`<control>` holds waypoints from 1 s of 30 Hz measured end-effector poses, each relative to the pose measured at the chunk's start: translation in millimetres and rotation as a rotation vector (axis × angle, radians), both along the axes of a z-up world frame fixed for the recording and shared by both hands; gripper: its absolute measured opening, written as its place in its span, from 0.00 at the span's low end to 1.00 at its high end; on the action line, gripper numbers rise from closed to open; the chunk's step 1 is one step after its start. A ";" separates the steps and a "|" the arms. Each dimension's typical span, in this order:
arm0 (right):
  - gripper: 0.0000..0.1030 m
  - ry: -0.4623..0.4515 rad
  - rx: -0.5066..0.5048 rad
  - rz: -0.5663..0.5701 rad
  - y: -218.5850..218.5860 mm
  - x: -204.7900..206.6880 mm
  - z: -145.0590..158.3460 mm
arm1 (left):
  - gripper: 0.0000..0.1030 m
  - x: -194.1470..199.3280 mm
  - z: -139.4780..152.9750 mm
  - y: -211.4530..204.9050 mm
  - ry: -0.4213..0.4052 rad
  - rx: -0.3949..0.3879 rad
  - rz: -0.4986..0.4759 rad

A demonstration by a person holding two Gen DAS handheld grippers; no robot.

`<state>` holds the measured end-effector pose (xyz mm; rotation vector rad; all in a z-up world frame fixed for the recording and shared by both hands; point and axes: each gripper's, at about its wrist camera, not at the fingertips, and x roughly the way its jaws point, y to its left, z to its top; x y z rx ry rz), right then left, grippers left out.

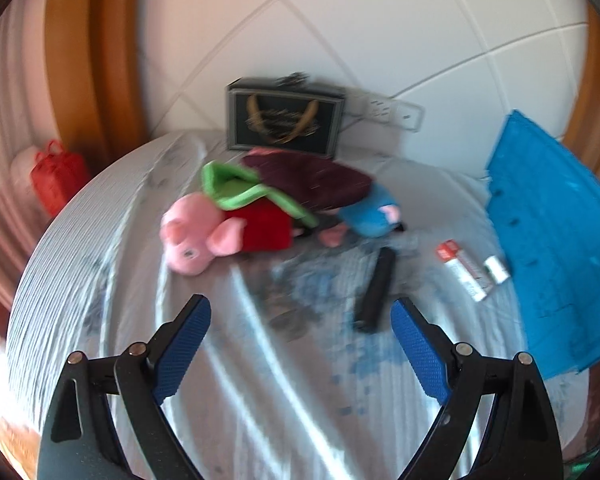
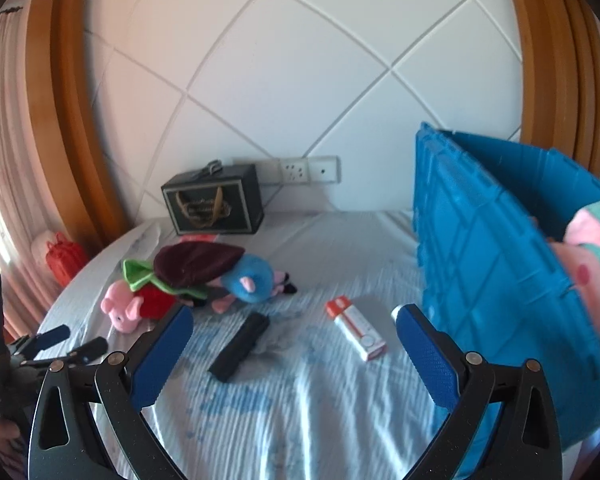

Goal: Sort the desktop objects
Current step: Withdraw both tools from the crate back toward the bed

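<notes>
Lying ahead of left gripper [image 1: 300,328]: black bar [image 1: 376,290].

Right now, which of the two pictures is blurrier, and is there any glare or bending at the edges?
Left wrist view: heavier motion blur, smearing the pig plush and black bar. Right wrist view: sharper, the white and orange box reads cleanly. Both: fisheye bows the wooden frame; bright wash at the left edge.

We see a home bedroom: a padded, quilted headboard [image 2: 300,80] framed in wood, a wrinkled bedsheet [image 2: 300,380], pink curtains [image 2: 0,160], and plush toys [image 2: 204,280] lying about.
</notes>
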<state>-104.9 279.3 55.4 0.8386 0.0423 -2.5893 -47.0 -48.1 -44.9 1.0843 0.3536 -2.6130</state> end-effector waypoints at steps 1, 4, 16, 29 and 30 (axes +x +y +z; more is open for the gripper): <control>1.00 -0.015 0.006 0.002 -5.0 -2.3 -5.1 | 0.89 3.3 -5.9 -10.9 -0.015 0.001 0.024; 1.00 -0.062 0.017 0.011 -20.2 -10.1 -21.5 | 0.89 10.4 -21.6 -38.4 -0.055 0.008 0.087; 1.00 -0.188 0.064 0.065 -73.8 -47.4 -68.0 | 0.89 -0.1 -63.2 -100.4 -0.141 0.034 0.194; 1.00 -0.452 0.119 0.277 -194.7 -111.4 -159.0 | 0.89 -81.7 -105.4 -135.9 -0.240 -0.037 0.116; 1.00 -0.471 0.114 0.293 -204.5 -116.4 -163.8 | 0.89 -86.8 -108.1 -139.5 -0.241 -0.040 0.112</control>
